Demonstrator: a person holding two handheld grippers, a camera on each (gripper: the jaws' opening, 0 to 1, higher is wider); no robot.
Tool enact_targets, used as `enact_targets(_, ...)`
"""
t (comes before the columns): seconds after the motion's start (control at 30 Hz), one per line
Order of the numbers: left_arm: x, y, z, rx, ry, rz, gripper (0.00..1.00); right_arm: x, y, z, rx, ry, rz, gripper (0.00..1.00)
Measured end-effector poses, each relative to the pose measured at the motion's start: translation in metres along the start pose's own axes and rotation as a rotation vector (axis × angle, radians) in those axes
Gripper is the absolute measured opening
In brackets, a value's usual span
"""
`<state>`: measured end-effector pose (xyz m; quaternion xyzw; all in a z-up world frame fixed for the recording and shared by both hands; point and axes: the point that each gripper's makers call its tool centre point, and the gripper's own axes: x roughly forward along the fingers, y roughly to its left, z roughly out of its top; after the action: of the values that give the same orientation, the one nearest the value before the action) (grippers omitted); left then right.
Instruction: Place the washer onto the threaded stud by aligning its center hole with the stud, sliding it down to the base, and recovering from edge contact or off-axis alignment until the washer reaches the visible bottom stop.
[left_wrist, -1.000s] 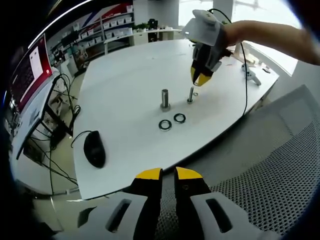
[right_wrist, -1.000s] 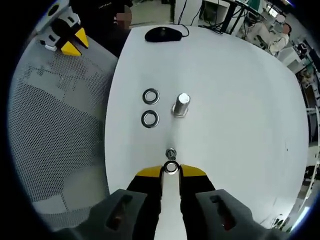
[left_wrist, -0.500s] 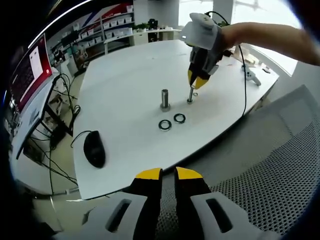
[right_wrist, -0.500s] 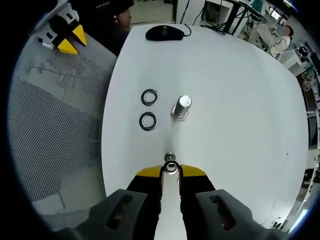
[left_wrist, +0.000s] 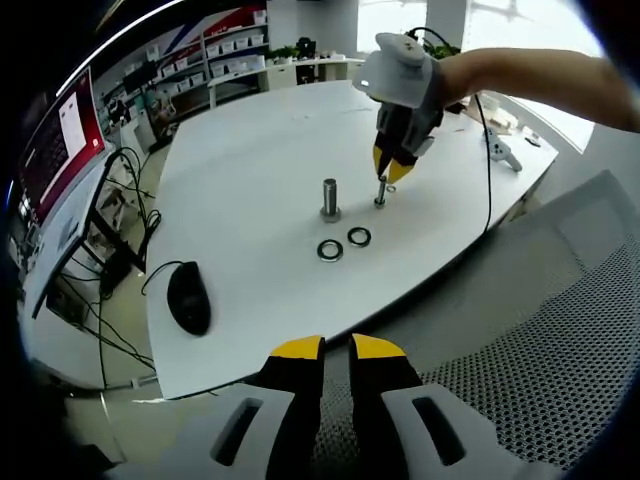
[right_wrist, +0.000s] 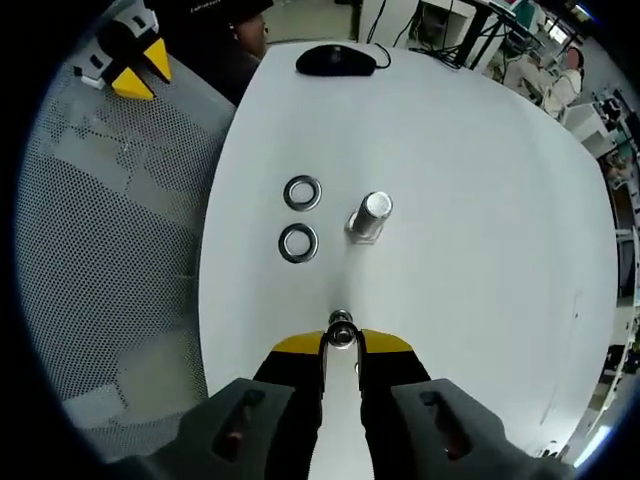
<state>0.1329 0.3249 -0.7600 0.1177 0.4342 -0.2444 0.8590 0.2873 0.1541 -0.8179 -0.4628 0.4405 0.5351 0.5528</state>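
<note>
- Hovering off the desk's (left_wrist: 250, 170) near edge over a mesh chair (left_wrist: 560, 350), the left gripper (left_wrist: 337, 348) has its jaws almost together with nothing between them
- Left gripper view: the right gripper (left_wrist: 388, 165) pinches a washer just above the thin threaded stud (left_wrist: 380, 190); 2 loose washers (left_wrist: 343, 243) lie nearer the near edge, beside a thick post (left_wrist: 329, 198), and a mouse (left_wrist: 189, 297) sits by the left corner
- Right gripper view: the right gripper's (right_wrist: 340, 342) jaws are closed on the washer (right_wrist: 341, 335), which sits at the stud's tip
</note>
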Motion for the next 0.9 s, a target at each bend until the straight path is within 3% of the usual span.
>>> enact_targets(0.9,0.0,0.0,0.0,0.001,0.002,-0.003,0.07,0.03,0.001,-0.007,0.001,0.039,0.01,0.14)
